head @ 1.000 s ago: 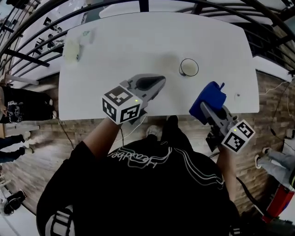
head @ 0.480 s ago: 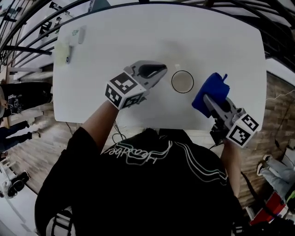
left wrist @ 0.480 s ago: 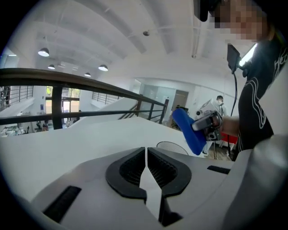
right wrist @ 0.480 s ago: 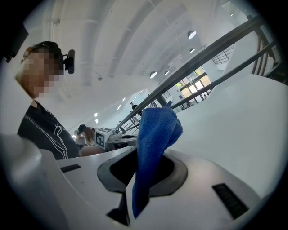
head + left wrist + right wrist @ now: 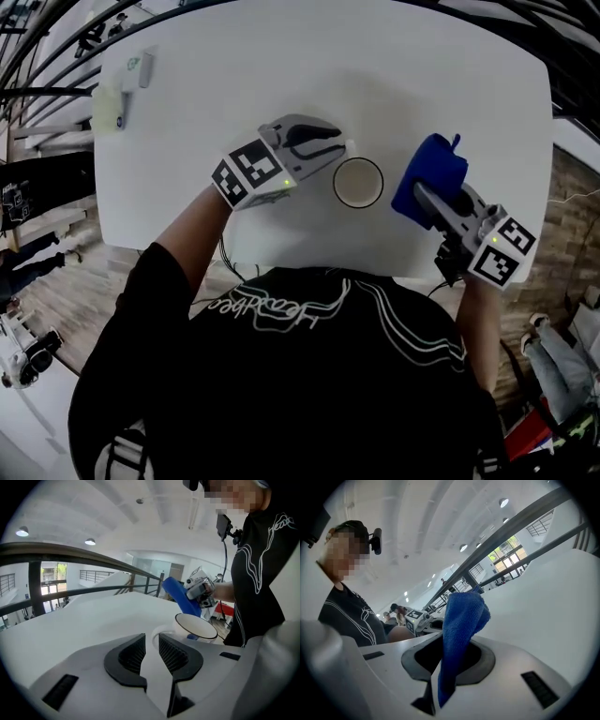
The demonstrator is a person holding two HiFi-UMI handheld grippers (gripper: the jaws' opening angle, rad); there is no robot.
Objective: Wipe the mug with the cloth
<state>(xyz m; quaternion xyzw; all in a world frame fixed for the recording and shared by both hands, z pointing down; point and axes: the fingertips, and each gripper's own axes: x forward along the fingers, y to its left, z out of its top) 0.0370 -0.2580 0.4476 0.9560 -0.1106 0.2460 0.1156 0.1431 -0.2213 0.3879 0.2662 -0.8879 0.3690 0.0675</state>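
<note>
A white mug (image 5: 358,182) with a dark rim stands upright on the white table (image 5: 244,84), a little back from its front edge. My left gripper (image 5: 339,145) lies just left of the mug. Its jaws stand a narrow gap apart, and the mug's handle (image 5: 158,633) is right at their tips. In the left gripper view the mug (image 5: 196,626) shows just beyond the jaws. To the mug's right, my right gripper (image 5: 424,194) is shut on a blue cloth (image 5: 429,176). The cloth (image 5: 461,616) stands up bunched out of the jaws, clear of the mug.
A pale greenish object (image 5: 106,105) and a small white item (image 5: 142,67) lie at the table's far left corner. Dark railings (image 5: 37,56) curve around the table's back and sides. The table's front edge (image 5: 309,269) runs just before the person's body.
The left gripper has moved right until its tips reach the mug's handle. The right gripper with the cloth has come closer to the mug. The head camera has shifted.
</note>
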